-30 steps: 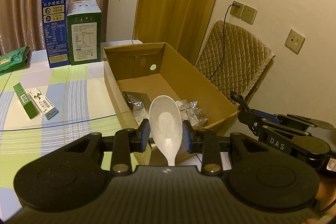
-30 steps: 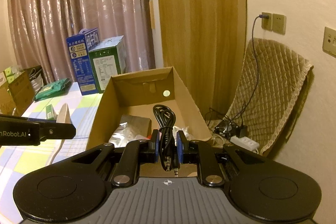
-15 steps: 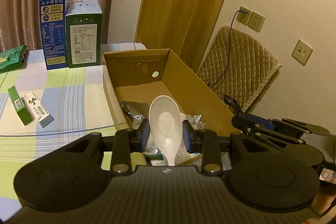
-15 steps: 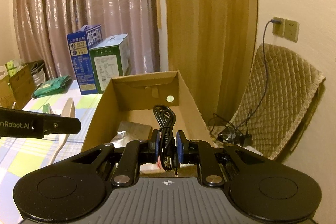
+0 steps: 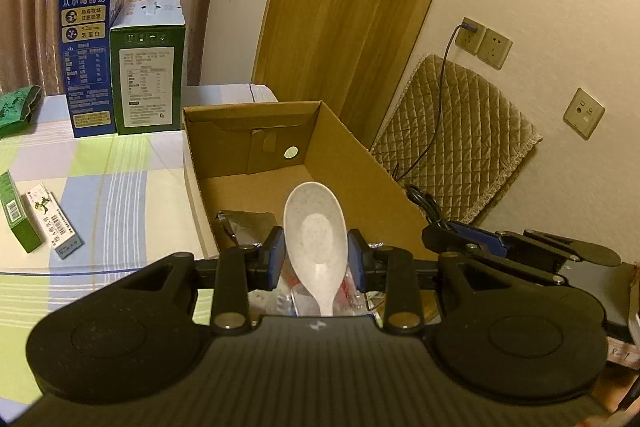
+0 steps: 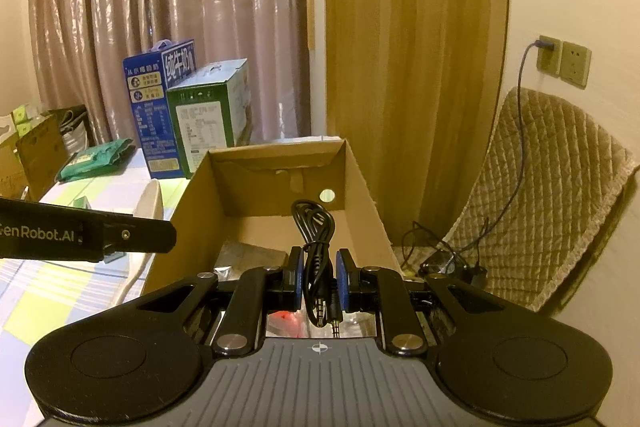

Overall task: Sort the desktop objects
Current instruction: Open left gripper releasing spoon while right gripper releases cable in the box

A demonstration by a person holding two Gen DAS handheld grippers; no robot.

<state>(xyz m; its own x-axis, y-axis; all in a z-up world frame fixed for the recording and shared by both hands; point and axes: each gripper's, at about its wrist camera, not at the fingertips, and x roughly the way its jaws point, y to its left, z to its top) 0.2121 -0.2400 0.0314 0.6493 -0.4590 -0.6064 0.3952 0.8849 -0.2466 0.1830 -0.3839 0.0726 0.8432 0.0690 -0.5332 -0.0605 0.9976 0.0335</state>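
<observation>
My left gripper (image 5: 316, 257) is shut on a white speckled spoon (image 5: 314, 231), bowl pointing forward, above the near end of an open cardboard box (image 5: 360, 151). In the right wrist view my right gripper (image 6: 318, 279) is shut on a coiled black audio cable (image 6: 314, 227), its plugs hanging toward the camera, over the same box (image 6: 362, 183). A silver foil packet (image 5: 248, 227) and clear wrappers lie on the box floor. The left gripper's arm (image 6: 80, 235) and the spoon (image 6: 150, 199) show at the left of the right wrist view.
Blue (image 5: 86, 55) and green (image 5: 148, 71) milk cartons stand behind the box. Two small boxes (image 5: 40, 223) lie on the checked tablecloth (image 5: 120, 195) at left, a green pouch (image 5: 16, 105) further back. A quilted chair (image 5: 452, 135) and wall sockets (image 5: 484, 45) are right.
Both grippers have moved forward over the box, which now looms larger and sits more directly beneath them. Their grips on the spoon and cable are unchanged.
</observation>
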